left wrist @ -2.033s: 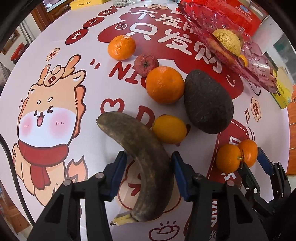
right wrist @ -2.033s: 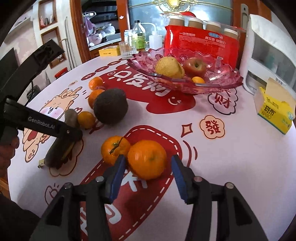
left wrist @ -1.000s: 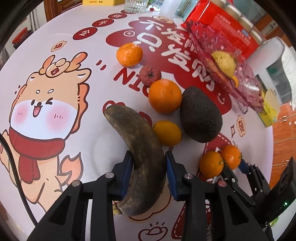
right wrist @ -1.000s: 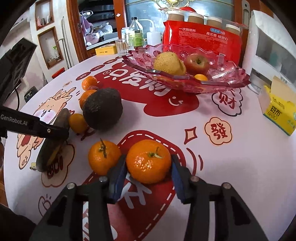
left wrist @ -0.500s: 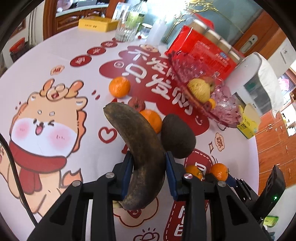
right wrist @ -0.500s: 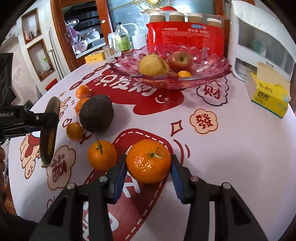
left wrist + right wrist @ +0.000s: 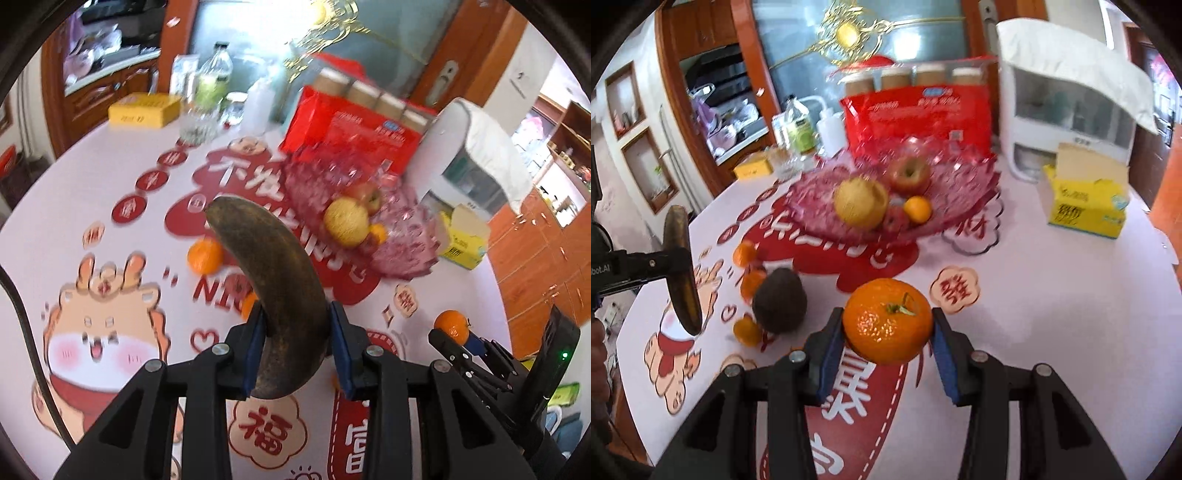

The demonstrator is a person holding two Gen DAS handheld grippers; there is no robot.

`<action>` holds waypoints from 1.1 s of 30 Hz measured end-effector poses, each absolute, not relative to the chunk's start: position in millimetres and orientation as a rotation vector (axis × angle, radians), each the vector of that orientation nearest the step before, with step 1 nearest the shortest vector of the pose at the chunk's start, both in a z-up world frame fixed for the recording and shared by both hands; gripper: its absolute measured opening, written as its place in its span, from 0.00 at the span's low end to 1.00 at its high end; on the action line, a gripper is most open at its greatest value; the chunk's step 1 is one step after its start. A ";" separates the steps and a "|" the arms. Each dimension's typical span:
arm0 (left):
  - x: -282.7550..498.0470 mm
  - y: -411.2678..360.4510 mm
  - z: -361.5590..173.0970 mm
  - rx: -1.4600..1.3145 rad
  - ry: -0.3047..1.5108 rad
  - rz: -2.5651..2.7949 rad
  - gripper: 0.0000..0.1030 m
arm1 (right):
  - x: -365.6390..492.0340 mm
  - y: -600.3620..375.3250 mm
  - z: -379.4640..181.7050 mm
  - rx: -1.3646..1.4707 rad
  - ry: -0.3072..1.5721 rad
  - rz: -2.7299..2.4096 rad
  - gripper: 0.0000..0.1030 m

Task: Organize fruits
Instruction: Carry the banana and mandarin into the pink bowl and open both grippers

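My left gripper (image 7: 297, 349) is shut on a dark overripe banana (image 7: 275, 291) and holds it above the table; the banana also shows at the left of the right wrist view (image 7: 681, 271). My right gripper (image 7: 886, 354) is shut on an orange mandarin (image 7: 887, 325), lifted off the table; that mandarin shows in the left wrist view (image 7: 451, 325). The pink glass fruit bowl (image 7: 964, 184) ahead holds a pear (image 7: 860, 201), an apple (image 7: 909, 173) and a small orange (image 7: 917, 209). An avocado (image 7: 780, 300) and several mandarins (image 7: 748, 330) lie on the tablecloth.
A red snack box (image 7: 916, 110) and bottles (image 7: 798, 125) stand behind the bowl. A white appliance (image 7: 1067, 122) and a yellow tissue box (image 7: 1086, 199) are at the right. A yellow box (image 7: 144, 110) and a glass (image 7: 195, 125) sit at the far edge.
Both grippers have risen from the table with their fruit and tilted toward the bowl. The banana and the mandarin are now in the air.
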State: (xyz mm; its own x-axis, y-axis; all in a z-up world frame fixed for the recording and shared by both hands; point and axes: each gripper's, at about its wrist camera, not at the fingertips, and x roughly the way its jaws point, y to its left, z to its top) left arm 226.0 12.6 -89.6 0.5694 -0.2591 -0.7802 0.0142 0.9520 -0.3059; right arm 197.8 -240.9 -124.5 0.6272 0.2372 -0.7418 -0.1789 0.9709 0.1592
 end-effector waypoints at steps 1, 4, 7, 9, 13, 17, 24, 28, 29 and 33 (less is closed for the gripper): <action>230.5 13.0 -82.4 -0.273 0.941 -0.178 0.31 | 199.0 -241.7 -119.9 0.076 0.850 0.229 0.44; 241.0 11.5 -67.8 -0.250 0.914 -0.210 0.31 | 202.8 -241.6 -109.5 0.071 0.824 0.208 0.44; 253.6 10.1 -54.3 -0.231 0.885 -0.239 0.31 | 209.3 -239.0 -99.6 0.062 0.805 0.189 0.44; 263.6 9.5 -47.0 -0.223 0.870 -0.258 0.31 | 214.6 -237.1 -93.2 0.058 0.791 0.180 0.44; 282.9 5.7 -36.9 -0.200 0.849 -0.291 0.31 | 224.9 -232.2 -85.3 0.046 0.769 0.169 0.44; 303.0 -1.6 -30.2 -0.171 0.835 -0.328 0.31 | 239.0 -227.6 -81.7 0.040 0.756 0.155 0.44; 339.0 -17.0 -32.6 -0.130 0.846 -0.373 0.31 | 266.0 -219.2 -84.7 0.056 0.768 0.142 0.44; 358.4 -28.6 -43.3 -0.095 0.877 -0.406 0.31 | 277.9 -218.3 -96.3 0.089 0.785 0.135 0.44; 362.8 -31.9 -49.3 -0.082 0.894 -0.420 0.31 | 280.8 -219.1 -98.9 0.103 0.795 0.131 0.44; 372.3 -40.2 -73.2 -0.082 0.946 -0.439 0.31 | 289.3 -219.6 -105.0 0.127 0.815 0.124 0.44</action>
State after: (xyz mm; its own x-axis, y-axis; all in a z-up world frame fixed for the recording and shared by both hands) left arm 372.3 -40.2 -73.2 0.5042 -0.3985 -0.7661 0.3273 0.9092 -0.2575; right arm 289.3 -219.6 -105.0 0.6798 0.1586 -0.7160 -0.0614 0.9852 0.1599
